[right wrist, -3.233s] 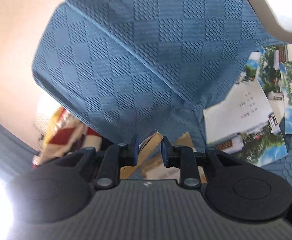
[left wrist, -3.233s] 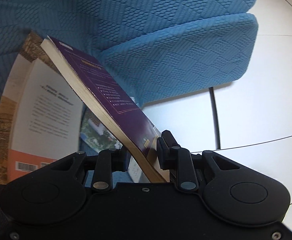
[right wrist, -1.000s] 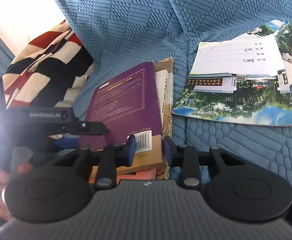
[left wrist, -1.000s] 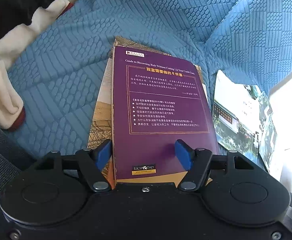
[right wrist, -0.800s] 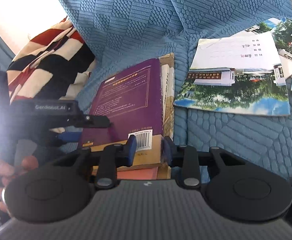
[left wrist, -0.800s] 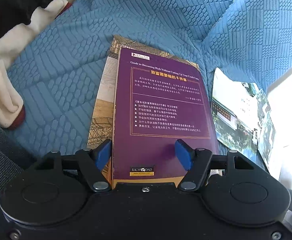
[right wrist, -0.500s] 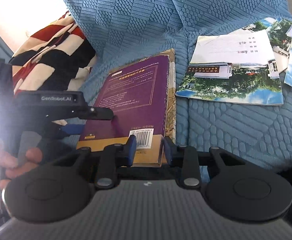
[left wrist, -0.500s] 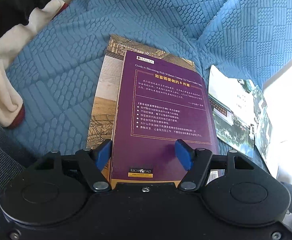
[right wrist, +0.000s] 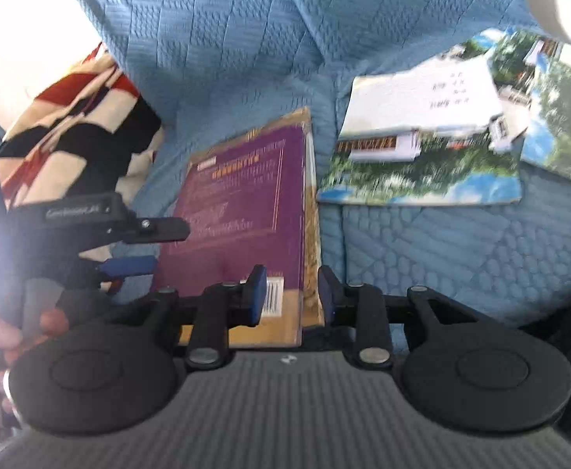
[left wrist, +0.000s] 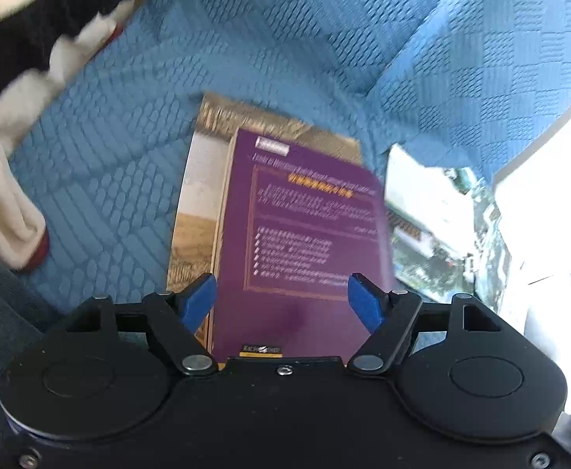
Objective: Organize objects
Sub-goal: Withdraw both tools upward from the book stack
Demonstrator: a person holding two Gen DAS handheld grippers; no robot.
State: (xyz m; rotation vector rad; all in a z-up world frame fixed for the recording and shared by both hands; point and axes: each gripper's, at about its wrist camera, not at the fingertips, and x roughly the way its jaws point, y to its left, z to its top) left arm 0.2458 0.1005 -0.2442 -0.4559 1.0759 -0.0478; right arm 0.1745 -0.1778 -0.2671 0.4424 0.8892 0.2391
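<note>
Purple book (left wrist: 305, 242) is seen lying flat at frame centre on a larger book (left wrist: 191, 211); left gripper (left wrist: 281, 303) jaws just widened, apart above it; right gripper (right wrist: 291, 293) jaws apart, gripping nothing.

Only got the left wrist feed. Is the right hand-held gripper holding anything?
Observer: No. The right hand-held gripper is empty, its jaws a little apart, over the near corner of the purple book.
Operator: Anything printed on that corner?
Observer: A white barcode label, right beside the left finger.
Operator: My feed blurs the stuff to the right of the book. What's there?
Observer: Two photo booklets: one flat on the blue sofa cover, and a second booklet beyond it. Their edges overlap.
</note>
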